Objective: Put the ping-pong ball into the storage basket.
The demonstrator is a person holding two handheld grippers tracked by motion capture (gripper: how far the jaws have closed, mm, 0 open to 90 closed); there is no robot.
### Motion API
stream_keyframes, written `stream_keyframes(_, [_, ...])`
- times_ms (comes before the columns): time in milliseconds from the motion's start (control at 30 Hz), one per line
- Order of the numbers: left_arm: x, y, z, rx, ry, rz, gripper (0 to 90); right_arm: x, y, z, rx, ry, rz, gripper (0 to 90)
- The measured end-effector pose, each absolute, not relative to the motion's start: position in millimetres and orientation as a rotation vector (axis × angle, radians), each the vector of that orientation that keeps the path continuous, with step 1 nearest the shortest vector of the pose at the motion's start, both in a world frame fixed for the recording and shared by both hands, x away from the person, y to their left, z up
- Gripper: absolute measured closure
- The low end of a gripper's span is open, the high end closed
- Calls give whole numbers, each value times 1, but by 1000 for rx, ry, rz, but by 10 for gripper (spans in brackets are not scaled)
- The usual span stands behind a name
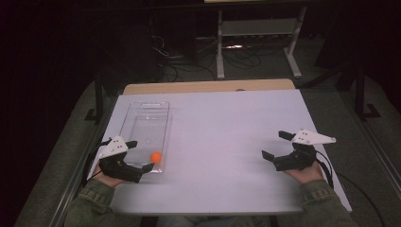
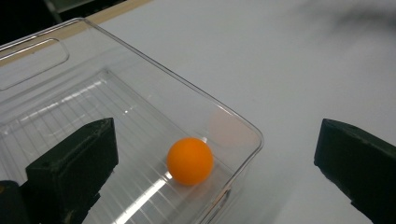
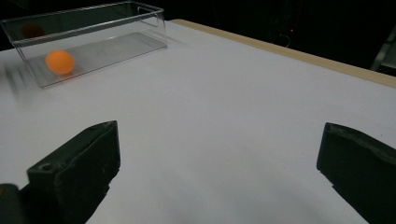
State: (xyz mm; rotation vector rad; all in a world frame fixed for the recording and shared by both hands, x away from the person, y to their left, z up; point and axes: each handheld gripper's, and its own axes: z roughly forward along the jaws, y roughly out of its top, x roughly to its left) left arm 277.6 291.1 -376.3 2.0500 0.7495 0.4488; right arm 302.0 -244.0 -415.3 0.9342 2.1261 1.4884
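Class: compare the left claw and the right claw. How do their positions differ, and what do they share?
The left claw straddles the near end of the clear bin, close to the orange ball; the right claw sits over bare table, far from both. Both are open and hold nothing.

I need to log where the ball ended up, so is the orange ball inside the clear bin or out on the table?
Inside. The orange ball rests on the floor of the clear bin, near a corner.

A small orange ball (image 1: 156, 157) — round, smooth, matte — lies inside a clear plastic box (image 1: 142, 109), at the bottom, close to the near right corner. The box is long and rectangular, open on top, and stands flat on the left part of the white surface (image 1: 227, 142).
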Motion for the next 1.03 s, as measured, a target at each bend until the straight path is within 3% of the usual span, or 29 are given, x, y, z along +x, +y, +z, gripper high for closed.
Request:
stream_keyframes(167, [274, 297, -379, 1984, 767, 530, 0, 302, -244, -416, 936, 2128, 1488, 0])
stream_keyframes(1033, [266, 312, -397, 1842, 812, 497, 0, 305, -243, -415, 933, 2099, 1546, 0])
